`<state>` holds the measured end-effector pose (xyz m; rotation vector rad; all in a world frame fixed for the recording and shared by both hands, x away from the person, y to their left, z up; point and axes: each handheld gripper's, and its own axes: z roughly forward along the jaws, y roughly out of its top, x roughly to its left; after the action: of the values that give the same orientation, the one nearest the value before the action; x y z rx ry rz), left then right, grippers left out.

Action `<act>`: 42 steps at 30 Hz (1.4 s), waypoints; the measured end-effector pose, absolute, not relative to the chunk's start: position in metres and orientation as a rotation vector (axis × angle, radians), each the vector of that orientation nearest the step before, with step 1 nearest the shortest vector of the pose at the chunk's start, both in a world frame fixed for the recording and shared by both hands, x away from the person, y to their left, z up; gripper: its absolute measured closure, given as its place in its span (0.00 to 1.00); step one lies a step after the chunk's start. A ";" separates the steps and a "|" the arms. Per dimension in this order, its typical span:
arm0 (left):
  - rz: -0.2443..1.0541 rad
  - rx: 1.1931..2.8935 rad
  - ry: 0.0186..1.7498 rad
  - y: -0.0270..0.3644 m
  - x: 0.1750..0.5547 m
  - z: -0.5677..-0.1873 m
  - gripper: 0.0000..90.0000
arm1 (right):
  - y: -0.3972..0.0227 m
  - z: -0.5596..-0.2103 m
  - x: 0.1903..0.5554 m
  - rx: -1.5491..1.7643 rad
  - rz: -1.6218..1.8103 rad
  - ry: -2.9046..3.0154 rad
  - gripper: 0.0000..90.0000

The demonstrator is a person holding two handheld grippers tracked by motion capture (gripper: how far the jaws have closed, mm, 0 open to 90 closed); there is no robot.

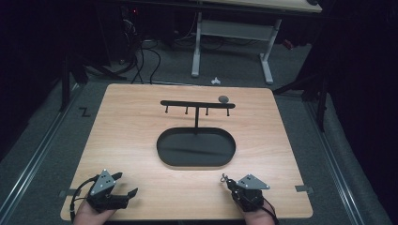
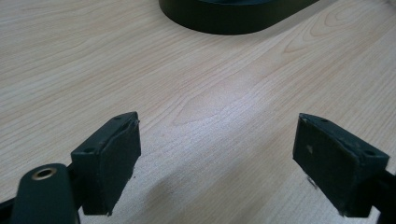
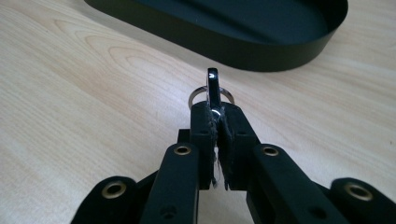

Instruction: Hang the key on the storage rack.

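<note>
A black stand with an oval tray base (image 1: 195, 148) and a hook bar (image 1: 197, 104) sits mid-table; the bar carries several small hooks. My right gripper (image 1: 228, 182) rests at the front right, shut on a small key with a ring (image 3: 213, 91) that sticks out past the pads toward the tray's wall (image 3: 261, 51). At the front left my left gripper (image 1: 126, 183) stands open, its pads (image 2: 116, 156) wide apart over bare wood with nothing between them; the tray's edge (image 2: 224, 18) lies ahead of it.
A small grey rounded object (image 1: 223, 99) lies on the table beside the right end of the hook bar. The wooden table (image 1: 126, 136) has bare room around the tray. Beyond it are a desk frame (image 1: 232, 33) and floor cables (image 1: 145, 56).
</note>
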<state>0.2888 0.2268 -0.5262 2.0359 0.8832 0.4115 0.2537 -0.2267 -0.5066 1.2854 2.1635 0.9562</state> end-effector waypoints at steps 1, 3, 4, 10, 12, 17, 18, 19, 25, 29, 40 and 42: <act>0.411 2.033 0.884 0.227 0.289 -0.526 0.17 | -0.228 -0.506 0.253 1.295 0.955 2.168 0.94; 0.415 2.032 0.887 0.228 0.288 -0.526 0.17 | -0.231 -0.506 0.253 1.297 0.932 2.184 0.94; 0.413 2.030 0.890 0.228 0.288 -0.526 0.17 | -0.233 -0.507 0.254 1.305 0.915 2.193 0.94; 0.410 2.032 0.882 0.228 0.288 -0.526 0.17 | -0.240 -0.499 0.264 1.337 0.797 2.301 0.94; 0.411 2.029 0.879 0.228 0.288 -0.526 0.17 | -0.239 -0.494 0.267 1.320 0.727 2.349 0.94; 0.408 2.018 0.876 0.230 0.288 -0.524 0.17 | -0.235 -0.484 0.278 1.326 0.571 2.465 0.94; 0.409 2.013 0.877 0.230 0.288 -0.524 0.17 | -0.233 -0.484 0.279 1.318 0.541 2.481 0.94; 0.408 2.010 0.878 0.231 0.288 -0.523 0.17 | -0.232 -0.484 0.281 1.323 0.509 2.492 0.94; 0.401 1.999 0.878 0.232 0.288 -0.523 0.17 | -0.225 -0.480 0.291 1.332 0.394 2.560 0.94; 0.399 2.004 0.869 0.230 0.288 -0.522 0.17 | -0.220 -0.476 0.298 1.310 0.308 2.613 0.94; 0.396 2.006 0.866 0.229 0.288 -0.523 0.17 | -0.205 -0.459 0.309 1.325 0.259 2.680 0.94; 0.396 2.010 0.865 0.229 0.288 -0.523 0.17 | -0.205 -0.452 0.312 1.322 0.271 2.694 0.94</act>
<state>0.2876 0.2287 -0.5231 2.0099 0.8649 0.3962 0.3117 -0.2047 -0.4523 1.3215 2.6938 0.2708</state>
